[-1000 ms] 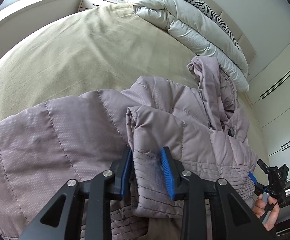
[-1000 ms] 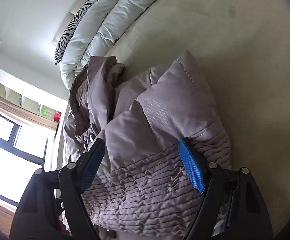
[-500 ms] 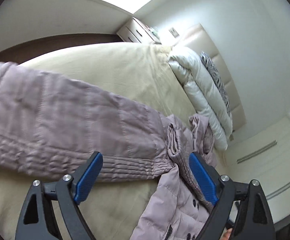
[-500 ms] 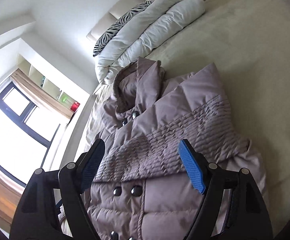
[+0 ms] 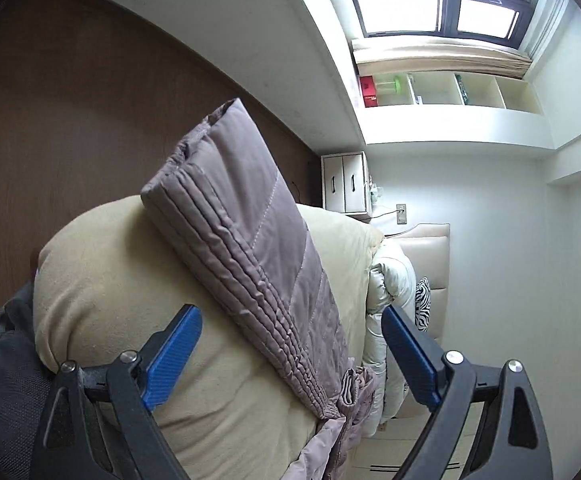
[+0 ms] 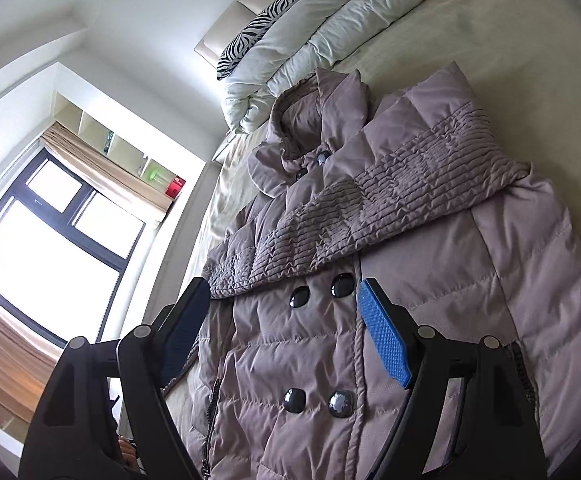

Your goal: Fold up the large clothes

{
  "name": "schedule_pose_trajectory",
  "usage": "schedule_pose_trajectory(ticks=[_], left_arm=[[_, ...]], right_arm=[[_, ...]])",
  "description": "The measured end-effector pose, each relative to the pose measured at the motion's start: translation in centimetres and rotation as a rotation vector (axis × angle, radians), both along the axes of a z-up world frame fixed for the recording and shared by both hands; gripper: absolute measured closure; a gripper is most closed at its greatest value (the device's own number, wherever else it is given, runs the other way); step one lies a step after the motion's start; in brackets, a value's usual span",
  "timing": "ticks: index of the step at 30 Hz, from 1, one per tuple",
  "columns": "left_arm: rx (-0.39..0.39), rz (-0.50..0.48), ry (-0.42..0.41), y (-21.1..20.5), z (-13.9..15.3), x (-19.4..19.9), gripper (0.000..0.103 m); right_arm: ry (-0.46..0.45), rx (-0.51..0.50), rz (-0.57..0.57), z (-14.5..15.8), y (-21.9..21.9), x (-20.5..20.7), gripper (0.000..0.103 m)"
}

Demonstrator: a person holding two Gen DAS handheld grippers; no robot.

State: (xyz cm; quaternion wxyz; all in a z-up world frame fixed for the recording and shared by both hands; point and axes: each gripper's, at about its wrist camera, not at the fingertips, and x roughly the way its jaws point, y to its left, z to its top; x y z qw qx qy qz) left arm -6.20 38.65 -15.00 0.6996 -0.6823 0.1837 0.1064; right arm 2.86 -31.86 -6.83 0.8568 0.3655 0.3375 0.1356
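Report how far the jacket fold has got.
Done: one sleeve lies folded across the jacket front. In hand: nothing; left gripper and right gripper hover with jaws open. Left: the other sleeve, stretched out over the bed, then the body fold.

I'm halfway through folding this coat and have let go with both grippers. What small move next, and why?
Probably bring the left gripper down onto the outstretched mauve quilted sleeve near its cuff. Both grippers are open and empty; one sleeve already lies across the padded mauve coat's buttoned front, while this one still stretches out over the beige bed.

black tongs (image 6: 284,332), blue ribbed pads (image 6: 384,336)
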Motion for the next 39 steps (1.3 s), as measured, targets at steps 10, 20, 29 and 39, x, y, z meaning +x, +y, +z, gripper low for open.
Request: schedule_pose_trajectory(ticks=[10, 20, 29, 39], left_arm=[[-0.150, 0.148, -0.042, 1.7, -2.2, 1.4, 0.014], [-0.072, 0.140, 0.054, 2.4, -1.0, 2.7, 0.086], [0.638, -0.299, -0.090, -12.0, 16.0, 11.0, 0.087], [1.269, -0.956, -0.089, -42.3, 9.9, 15.3, 0.087]], right_arm=[[0.011, -0.009, -0.017, 0.5, 0.4, -2.1, 0.027], [0.010, -0.014, 0.006, 0.1, 0.9, -3.0, 0.027], [-0.004, 0.012, -0.030, 0.0, -1.4, -4.2, 0.027], [0.070, 0.078, 0.015, -2.1, -3.0, -3.3, 0.027]])
